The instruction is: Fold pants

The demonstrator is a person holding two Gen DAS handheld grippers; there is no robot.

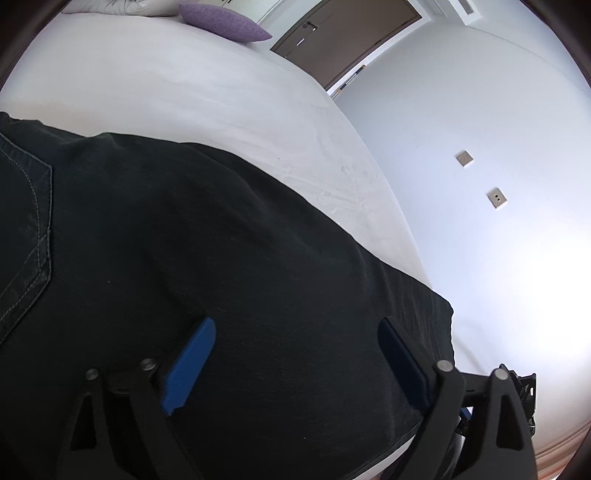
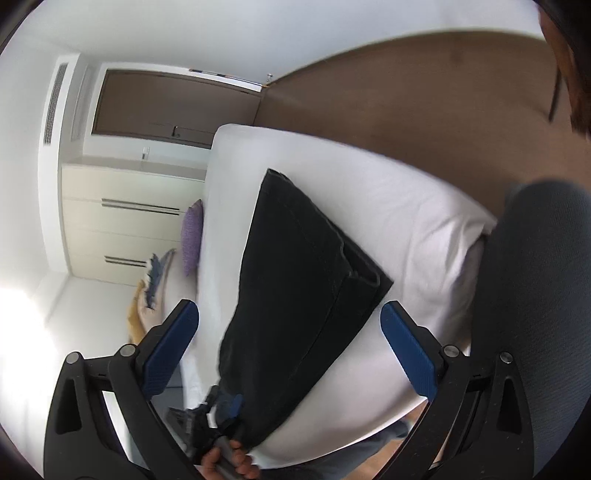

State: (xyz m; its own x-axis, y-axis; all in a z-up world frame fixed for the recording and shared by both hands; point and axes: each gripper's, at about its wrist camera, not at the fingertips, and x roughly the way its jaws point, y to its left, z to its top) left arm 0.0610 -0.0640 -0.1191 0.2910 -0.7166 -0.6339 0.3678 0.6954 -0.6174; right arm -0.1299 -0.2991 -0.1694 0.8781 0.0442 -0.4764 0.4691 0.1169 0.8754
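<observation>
Black pants (image 1: 229, 258) lie on a white bed (image 1: 184, 96), filling the lower left wrist view; a stitched back pocket (image 1: 26, 206) shows at the left. My left gripper (image 1: 295, 354) is open, fingers spread low over the cloth near its edge. In the right wrist view the pants (image 2: 295, 280) lie folded lengthwise on the bed (image 2: 406, 229), with the waistband end at the right. My right gripper (image 2: 288, 332) is open and empty, above the pants. The left gripper (image 2: 221, 410) and the hand holding it show at the pants' near end.
A purple pillow (image 1: 225, 22) and a white pillow lie at the bed's head. A white wall with two sockets (image 1: 480, 177) is right of the bed. White cupboards (image 2: 122, 218), a brown door (image 2: 170, 107), a yellow-blue cloth (image 2: 151, 291) and the person's grey sleeve (image 2: 535, 295) show.
</observation>
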